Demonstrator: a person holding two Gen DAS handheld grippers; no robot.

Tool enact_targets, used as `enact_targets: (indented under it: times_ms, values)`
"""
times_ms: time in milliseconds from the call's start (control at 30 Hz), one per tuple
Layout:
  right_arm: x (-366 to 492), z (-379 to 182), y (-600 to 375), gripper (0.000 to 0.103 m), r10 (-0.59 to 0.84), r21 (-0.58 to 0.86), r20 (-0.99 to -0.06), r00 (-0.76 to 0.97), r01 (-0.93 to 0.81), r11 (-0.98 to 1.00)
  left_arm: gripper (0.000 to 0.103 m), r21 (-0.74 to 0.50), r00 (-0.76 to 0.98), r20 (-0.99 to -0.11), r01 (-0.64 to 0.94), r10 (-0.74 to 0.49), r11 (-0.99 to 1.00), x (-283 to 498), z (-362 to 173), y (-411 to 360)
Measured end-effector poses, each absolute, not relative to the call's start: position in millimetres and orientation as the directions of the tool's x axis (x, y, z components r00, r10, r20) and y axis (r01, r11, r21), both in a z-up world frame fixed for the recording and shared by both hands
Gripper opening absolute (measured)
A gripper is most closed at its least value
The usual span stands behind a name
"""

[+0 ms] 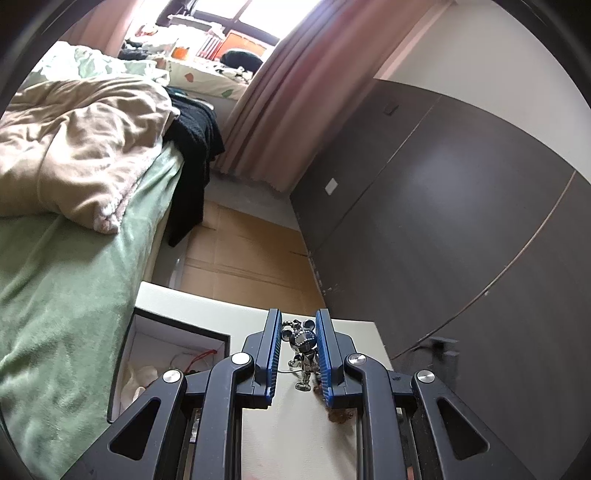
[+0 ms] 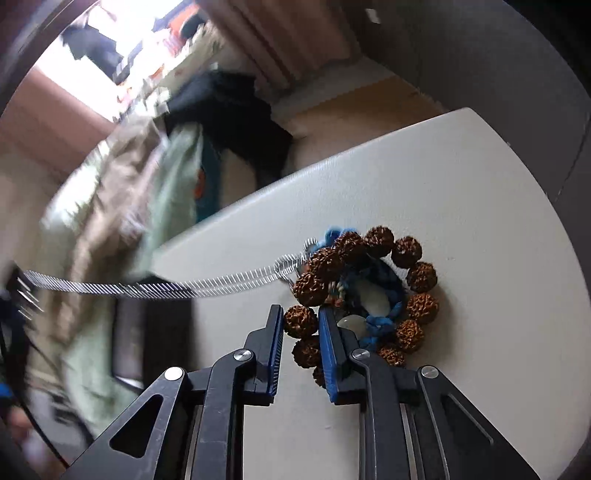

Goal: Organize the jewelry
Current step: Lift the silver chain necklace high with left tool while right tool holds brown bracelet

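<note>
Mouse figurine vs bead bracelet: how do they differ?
The mouse figurine is shiny silver metal; the bead bracelet is rough brown beads with blue cord. The figurine sits between the left tool pads; the bracelet lies flat, one bead between the right tool pads. Both are over the white table.

You are working in a bedroom of a home. A bed (image 1: 66,266) with a green sheet fills the left wrist view, a rumpled beige blanket (image 1: 81,147) heaped on it and a black garment (image 1: 192,155) hanging off its edge. Pink curtains (image 1: 295,85) frame a bright window (image 1: 243,14) whose sill is crowded with small belongings, too distant to identify. Dark wardrobe doors (image 1: 443,203) line the wall opposite the bed, above a wood-toned floor (image 1: 243,254). You stand at a small white table (image 2: 461,177) beside the bed; the right wrist view repeats the bedding, though blurred.
</note>
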State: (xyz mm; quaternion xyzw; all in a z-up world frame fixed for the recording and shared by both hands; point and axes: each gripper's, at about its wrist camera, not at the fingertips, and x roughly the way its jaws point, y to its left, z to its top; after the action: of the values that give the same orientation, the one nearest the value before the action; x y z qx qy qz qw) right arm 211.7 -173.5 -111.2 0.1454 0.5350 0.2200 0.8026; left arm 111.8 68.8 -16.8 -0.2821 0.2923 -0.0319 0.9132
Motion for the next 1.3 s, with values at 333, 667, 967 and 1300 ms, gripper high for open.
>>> enact_targets:
  times_ms: [333, 667, 967, 1300]
  values:
    - [215.9, -82.1, -216.0, 0.021, 0.704, 0.708, -0.607, 0.369, -0.151, 0.690, 0.019, -0.480, 0.856, -0.472, -0.049, -0.210, 0.876, 107.8, 20.5, 44.9]
    - [214.5, -69.0, -217.6, 0.021, 0.769, 0.783, -0.515, 0.379, -0.158, 0.602, 0.019, -0.412, 0.879, -0.442, -0.021, -0.180, 0.911, 104.9, 63.8, 30.4]
    - [212.9, -62.3, -209.7, 0.021, 0.807, 0.809, -0.467, 0.361, -0.194, 0.555, 0.019, -0.322, 0.915, -0.388, -0.024, -0.109, 0.946, 88.5, 120.6, 29.2]
    - [201.1, -49.7, -190.4, 0.021, 0.852, 0.822, -0.406, 0.331, -0.275, 0.498, 0.019, -0.233, 0.943, -0.332, -0.060, -0.021, 0.971, 73.3, 169.2, 41.5]
